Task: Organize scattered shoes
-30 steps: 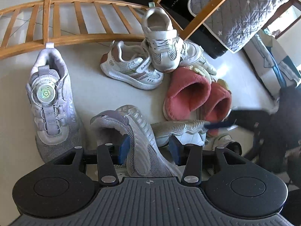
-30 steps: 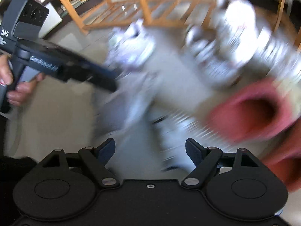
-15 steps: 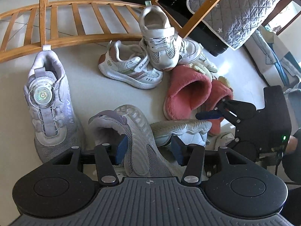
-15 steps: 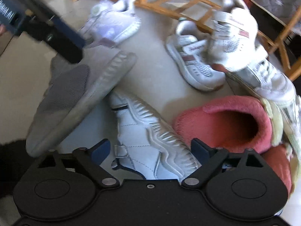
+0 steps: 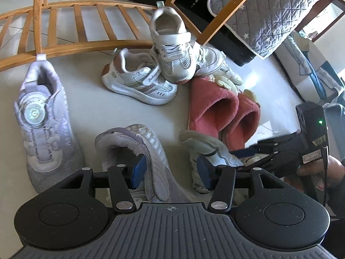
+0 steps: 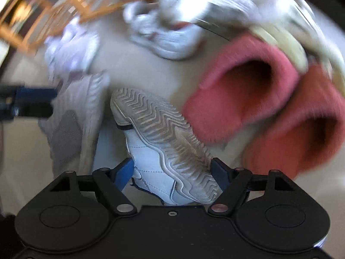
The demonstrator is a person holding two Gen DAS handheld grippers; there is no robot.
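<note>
A lilac mesh sneaker (image 5: pixel 155 151) lies on its side on the pale floor. My left gripper (image 5: pixel 171 170) is open: its left pad is inside the shoe's mouth and its right pad stands clear of the shoe's side. Its mate (image 5: pixel 43 129), with a round dial, stands upright at the left. My right gripper (image 6: pixel 171 172) is shut on a white sneaker (image 6: pixel 159 133) that is turned sole-up, with one pad on the upper and one on the sole. In the left wrist view that white sneaker (image 5: pixel 202 149) sits just right of the lilac one.
Two pink fluffy slippers (image 5: pixel 215 108) lie right of the white sneaker. Two white-and-brown children's sneakers (image 5: pixel 140 82) are piled near a slatted wooden rack (image 5: pixel 86 45). Beyond them is a wooden frame draped with a grey quilted cover (image 5: pixel 269 10). A hand (image 5: pixel 317 170) grips the right tool.
The right gripper came in from the right, rolled, dropped and closed around the white sneaker, which has turned with it. The left gripper's jaws widened a little and it stayed in place.
</note>
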